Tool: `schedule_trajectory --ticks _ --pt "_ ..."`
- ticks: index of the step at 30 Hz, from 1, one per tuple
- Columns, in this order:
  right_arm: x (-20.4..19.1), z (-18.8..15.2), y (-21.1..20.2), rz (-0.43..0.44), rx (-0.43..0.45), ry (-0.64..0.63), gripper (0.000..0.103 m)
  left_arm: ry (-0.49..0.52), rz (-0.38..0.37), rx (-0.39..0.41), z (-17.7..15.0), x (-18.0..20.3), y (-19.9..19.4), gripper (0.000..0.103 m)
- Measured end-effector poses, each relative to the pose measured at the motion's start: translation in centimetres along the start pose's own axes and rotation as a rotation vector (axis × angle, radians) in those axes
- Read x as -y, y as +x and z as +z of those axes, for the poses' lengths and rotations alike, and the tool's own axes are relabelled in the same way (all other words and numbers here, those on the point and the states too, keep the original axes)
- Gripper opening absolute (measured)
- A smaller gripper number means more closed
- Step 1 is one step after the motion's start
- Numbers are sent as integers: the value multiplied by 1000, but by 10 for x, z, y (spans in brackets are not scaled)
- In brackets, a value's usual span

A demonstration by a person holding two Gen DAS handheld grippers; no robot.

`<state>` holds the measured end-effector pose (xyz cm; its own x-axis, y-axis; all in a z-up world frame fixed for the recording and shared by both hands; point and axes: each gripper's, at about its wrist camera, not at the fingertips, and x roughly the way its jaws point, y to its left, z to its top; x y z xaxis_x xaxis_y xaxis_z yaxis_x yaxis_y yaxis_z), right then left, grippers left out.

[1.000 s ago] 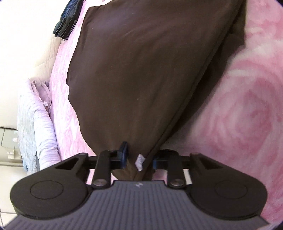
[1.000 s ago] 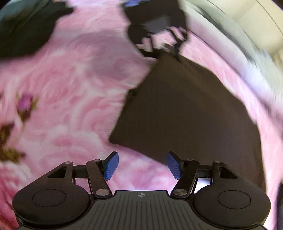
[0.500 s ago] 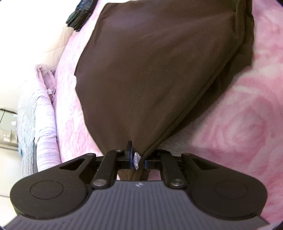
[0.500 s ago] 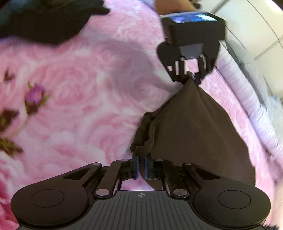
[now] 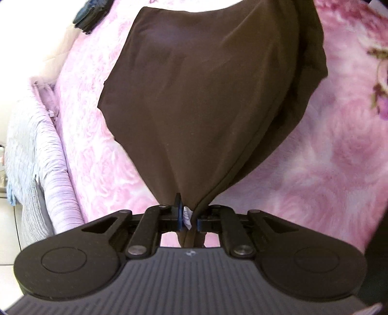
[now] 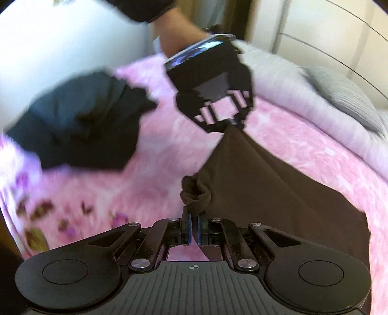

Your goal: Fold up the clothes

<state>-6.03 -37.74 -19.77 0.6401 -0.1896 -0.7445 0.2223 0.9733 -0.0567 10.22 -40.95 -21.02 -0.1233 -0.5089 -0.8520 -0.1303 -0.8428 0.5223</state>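
A dark brown garment (image 5: pixel 208 97) hangs stretched above a pink rose-patterned blanket (image 5: pixel 315 157). My left gripper (image 5: pixel 188 215) is shut on one corner of it, by a small white label. My right gripper (image 6: pixel 193 227) is shut on a bunched corner of the same garment (image 6: pixel 278 193). In the right wrist view the left gripper (image 6: pixel 232 123) holds the far corner, with the cloth taut between the two.
A pile of dark clothes (image 6: pixel 80 121) lies on the blanket at the left. A lilac and grey bedcover (image 5: pixel 43 150) runs along the bed's edge; it also shows in the right wrist view (image 6: pixel 315 92). A dark glove-like item (image 5: pixel 89 14) lies at the far edge.
My right gripper closed on the garment's corner and lifted it. Both grippers have raised the garment off the blanket, and the cloth now hangs between them.
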Motion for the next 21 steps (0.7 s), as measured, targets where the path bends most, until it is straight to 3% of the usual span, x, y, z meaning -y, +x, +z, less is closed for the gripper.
schedule_trajectory --ticks 3,9,16,21 --pt "27 4 -29 14 53 98 3 42 -62 -48 23 -45 -11 8" --pt "146 -31 -79 -62 154 403 3 101 -138 -111 96 -154 14 8" --pt "274 -118 -94 -69 165 806 3 100 -305 -127 181 -263 120 11" --pt "327 -183 -81 -66 165 1062 3 109 -406 -160 230 -291 209 15"
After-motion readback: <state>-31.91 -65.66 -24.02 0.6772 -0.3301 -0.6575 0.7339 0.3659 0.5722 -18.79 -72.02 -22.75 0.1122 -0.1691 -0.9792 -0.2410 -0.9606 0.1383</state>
